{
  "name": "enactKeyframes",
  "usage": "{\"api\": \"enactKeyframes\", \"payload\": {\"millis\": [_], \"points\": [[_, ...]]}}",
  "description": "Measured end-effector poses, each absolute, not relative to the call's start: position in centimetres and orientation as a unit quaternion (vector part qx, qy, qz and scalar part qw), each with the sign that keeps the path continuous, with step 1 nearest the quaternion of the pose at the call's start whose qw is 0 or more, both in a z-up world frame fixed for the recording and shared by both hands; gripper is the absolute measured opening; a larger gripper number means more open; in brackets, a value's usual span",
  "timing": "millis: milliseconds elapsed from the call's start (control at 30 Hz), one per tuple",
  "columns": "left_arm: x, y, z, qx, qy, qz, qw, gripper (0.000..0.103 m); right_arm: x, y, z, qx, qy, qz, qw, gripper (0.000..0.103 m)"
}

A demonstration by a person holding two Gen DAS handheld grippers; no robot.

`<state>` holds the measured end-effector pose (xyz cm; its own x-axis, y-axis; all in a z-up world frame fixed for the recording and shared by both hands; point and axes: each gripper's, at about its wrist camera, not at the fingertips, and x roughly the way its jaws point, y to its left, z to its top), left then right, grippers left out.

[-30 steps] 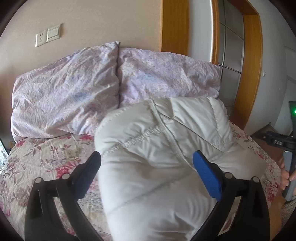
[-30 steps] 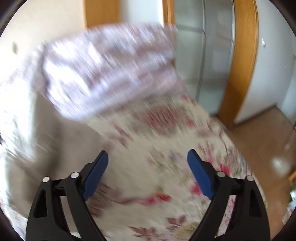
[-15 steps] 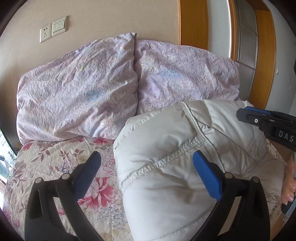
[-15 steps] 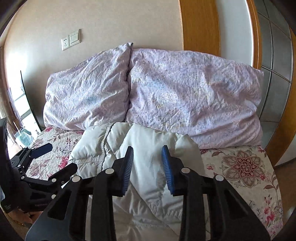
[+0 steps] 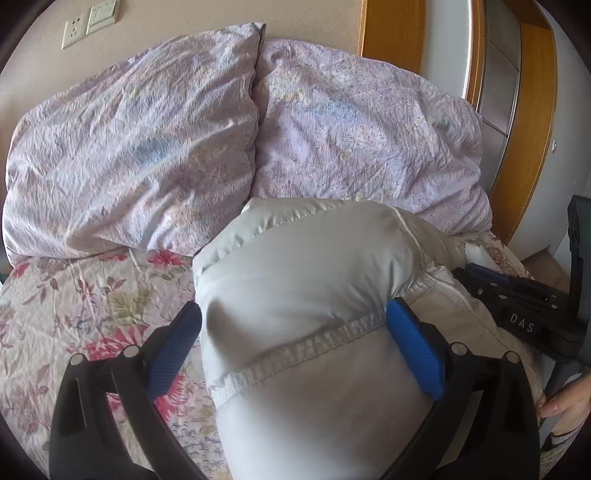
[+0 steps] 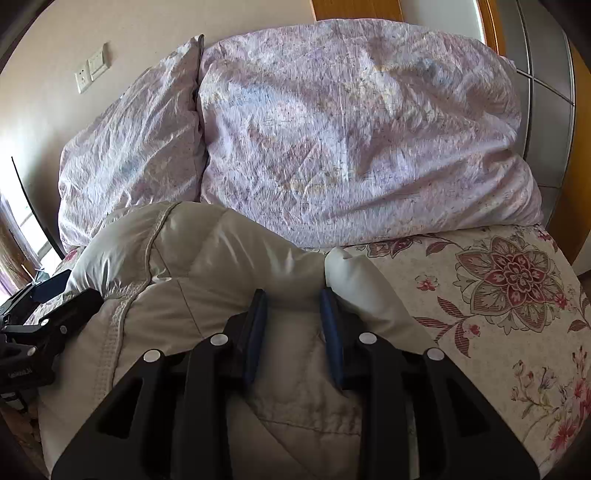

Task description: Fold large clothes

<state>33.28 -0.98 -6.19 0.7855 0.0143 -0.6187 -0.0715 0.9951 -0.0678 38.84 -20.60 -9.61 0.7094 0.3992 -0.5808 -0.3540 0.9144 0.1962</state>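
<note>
Right gripper (image 6: 293, 295): black frame, blue pads, jaws just now closing in to a narrow gap, a puffed ridge of the pale grey quilted puffer jacket (image 6: 192, 306) pinched between the pads, fabric bulging past the tips. Looks like a firm hold on the right-hand edge of the garment

Left gripper (image 5: 293, 306): same build, jaws spread wide, straddling the jacket's padded bulk across a stitched seam; left pad just beside the fabric edge, right pad against it, no squeeze visible, so nothing held on this side

Jacket itself: bunched in a thick mound on the cream bedsheet with red and pink flowers (image 6: 498, 280), far end touching the two crumpled lilac pillows (image 5: 129, 147) at the head of the bed. A white lining tip poking out just right of the right gripper's pads. Cream wall with socket plate (image 5: 90, 22) and orange wooden door frame (image 5: 391, 33) behind. Part of a hand (image 5: 565, 402) at the lower right edge of the left view, on the right tool's handle

Step in hand, by judgement: taking hold of both sides before a lift or spread of the garment. Fold barely begun

For doing it well:
- close the left jaws on a thin layer near the seam, not the whole padded roll, too fat for a secure bite
- match the two holds at the same level on the garment for an even lift
- keep the slippery shell deep between the pads
- draw the jacket back from the pillows onto open sheet before laying it flat
</note>
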Motion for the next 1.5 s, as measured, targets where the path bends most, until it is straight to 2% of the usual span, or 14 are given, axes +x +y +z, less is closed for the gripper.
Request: {"api": "enactKeyframes", "payload": {"millis": [800, 967, 1167, 1300, 1500], "points": [[35.0, -2.4, -9.8, -0.009, 0.336, 0.072, 0.939, 0.101, 41.9, -20.5, -13.0, 0.06, 0.373, 0.231, 0.897, 0.031], [34.5, -2.1, -8.8, -0.004, 0.349, 0.075, 0.934, 0.101, 40.8, -19.6, -11.5, 0.012, 0.379, 0.187, 0.906, 0.031], [32.4, -1.8, -5.5, 0.001, 0.322, 0.068, 0.944, 0.101, 37.5, -22.5, -8.1, 0.069, 0.334, 0.196, 0.92, 0.033], [33.1, -2.8, -6.0, 0.019, 0.339, 0.062, 0.939, 0.101, 37.7, -21.7, -9.5, 0.015, 0.341, 0.185, 0.921, 0.033], [34.1, -3.5, -8.0, 0.037, 0.343, 0.073, 0.936, 0.101, 38.9, -22.4, -12.1, 0.034, 0.34, 0.188, 0.921, 0.035]]}}
